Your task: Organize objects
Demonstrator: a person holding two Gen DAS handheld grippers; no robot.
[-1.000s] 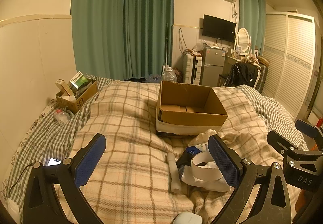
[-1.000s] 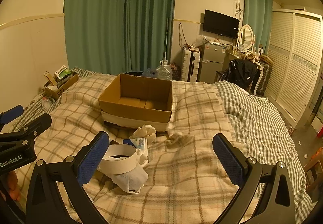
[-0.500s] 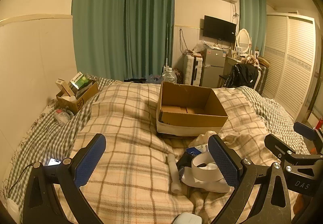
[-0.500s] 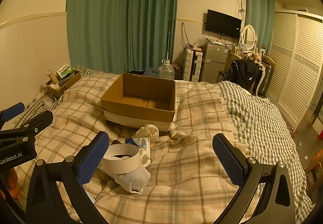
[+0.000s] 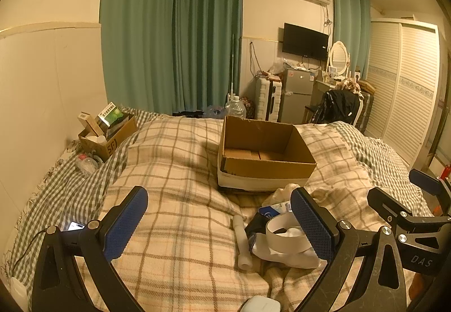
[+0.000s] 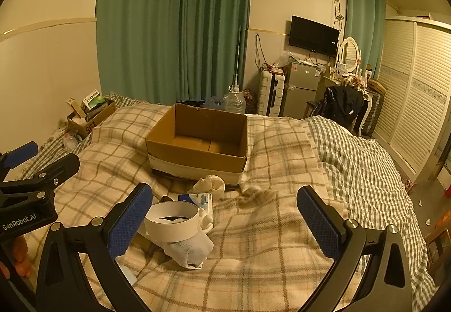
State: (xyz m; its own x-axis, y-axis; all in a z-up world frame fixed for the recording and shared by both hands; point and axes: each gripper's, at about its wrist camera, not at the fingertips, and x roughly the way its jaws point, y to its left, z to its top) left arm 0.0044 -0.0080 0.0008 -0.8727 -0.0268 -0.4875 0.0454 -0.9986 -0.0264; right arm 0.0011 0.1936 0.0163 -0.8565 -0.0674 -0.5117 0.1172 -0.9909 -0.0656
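An open, empty cardboard box (image 5: 265,154) (image 6: 197,143) sits mid-bed on the plaid blanket. In front of it lies a small pile: a white tape ring (image 5: 284,233) (image 6: 172,220) on a white sock (image 6: 188,251), a blue-and-white packet (image 6: 201,199), a crumpled cream cloth (image 6: 210,184) and a white tube (image 5: 242,241). My left gripper (image 5: 220,222) is open and empty, above the blanket left of the pile. My right gripper (image 6: 225,216) is open and empty, with its left finger beside the tape ring.
A small cardboard box (image 5: 107,133) of packets stands at the bed's far left by the wall. A phone (image 5: 74,226) lies on the checked sheet at left. A white case (image 5: 260,305) lies at the near edge. A fridge, chair and wardrobe stand beyond the bed.
Both grippers have drifted slightly; the view of the box and pile shifted a little. Nothing was picked up or moved.
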